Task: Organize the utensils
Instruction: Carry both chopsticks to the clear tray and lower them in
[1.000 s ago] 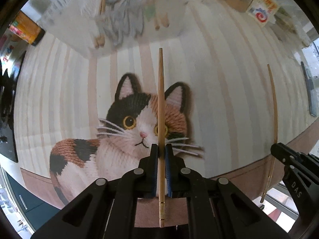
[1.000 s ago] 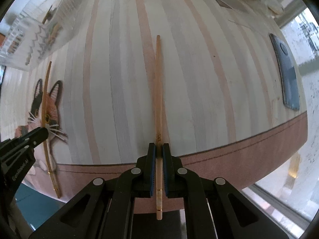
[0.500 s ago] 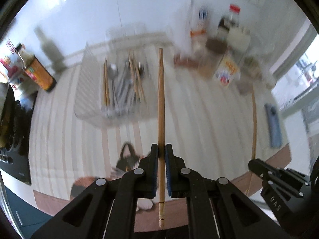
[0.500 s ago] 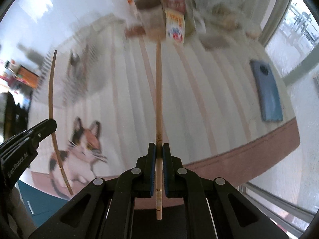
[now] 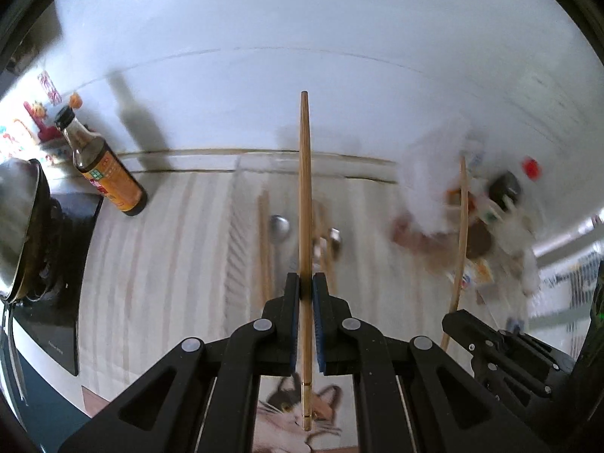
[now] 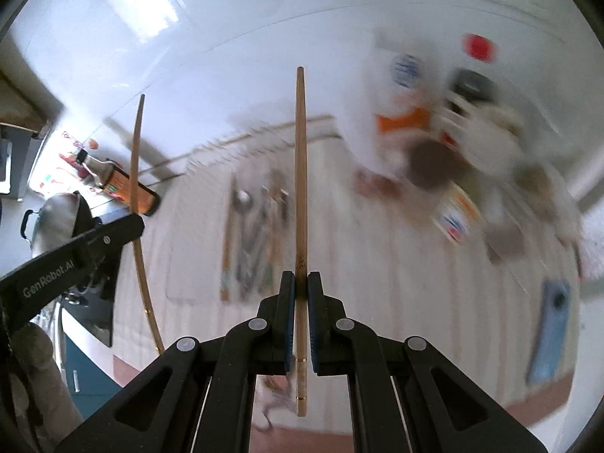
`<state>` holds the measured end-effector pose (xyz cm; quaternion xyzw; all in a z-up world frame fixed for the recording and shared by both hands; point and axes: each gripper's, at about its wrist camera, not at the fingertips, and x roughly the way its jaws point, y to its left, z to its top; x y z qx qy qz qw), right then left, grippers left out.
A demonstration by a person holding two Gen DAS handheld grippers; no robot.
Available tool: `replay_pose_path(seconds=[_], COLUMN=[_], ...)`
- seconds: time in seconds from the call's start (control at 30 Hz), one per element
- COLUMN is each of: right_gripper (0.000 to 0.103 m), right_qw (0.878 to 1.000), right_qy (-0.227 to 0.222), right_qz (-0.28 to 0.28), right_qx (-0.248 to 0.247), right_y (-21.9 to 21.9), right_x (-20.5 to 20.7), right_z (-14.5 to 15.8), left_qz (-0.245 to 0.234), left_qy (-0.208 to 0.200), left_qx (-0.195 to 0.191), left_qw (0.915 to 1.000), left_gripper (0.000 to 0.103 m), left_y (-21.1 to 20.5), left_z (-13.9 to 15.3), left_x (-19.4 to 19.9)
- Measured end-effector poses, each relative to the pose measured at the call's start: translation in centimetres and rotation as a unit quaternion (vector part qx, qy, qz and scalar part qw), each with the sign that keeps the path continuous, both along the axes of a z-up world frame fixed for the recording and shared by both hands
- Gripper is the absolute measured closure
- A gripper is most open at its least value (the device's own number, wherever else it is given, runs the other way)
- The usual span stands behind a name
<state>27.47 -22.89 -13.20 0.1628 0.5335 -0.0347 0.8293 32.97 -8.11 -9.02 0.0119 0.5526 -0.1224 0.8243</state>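
Observation:
My left gripper is shut on a wooden chopstick that points straight ahead, raised above the table. My right gripper is shut on a second wooden chopstick, also raised. Each gripper shows in the other's view: the right gripper with its chopstick, the left gripper with its chopstick. Ahead on the striped cloth lies a clear utensil tray holding spoons, chopsticks and other cutlery; it also shows in the right wrist view, blurred.
A soy sauce bottle stands at the left by a pan on a stove. Blurred jars and bottles crowd the back right. A blue phone lies at the right. A cat-picture mat lies below the grippers.
Both grippers have tilted up and lifted with their chopsticks. The view has swung from the cat mat to the tray, the bottles and the wall.

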Motion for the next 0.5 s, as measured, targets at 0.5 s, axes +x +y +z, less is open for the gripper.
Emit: replay_pose_path(seconds=[0.5], right_gripper=[0.096], right_qw=[0.994], right_qy=[0.082], right_qz=[0.041], right_qx=[0.055], right_y=[2.6], right_x=[10.8], right_z=[-8.7], left_qz=[0.052], left_qy=[0.096], left_qx=[0.003], left_qw=[0.994], left_gripper=[0.096], left_y=[2.2], left_z=[-6.7], left_x=[7.8])
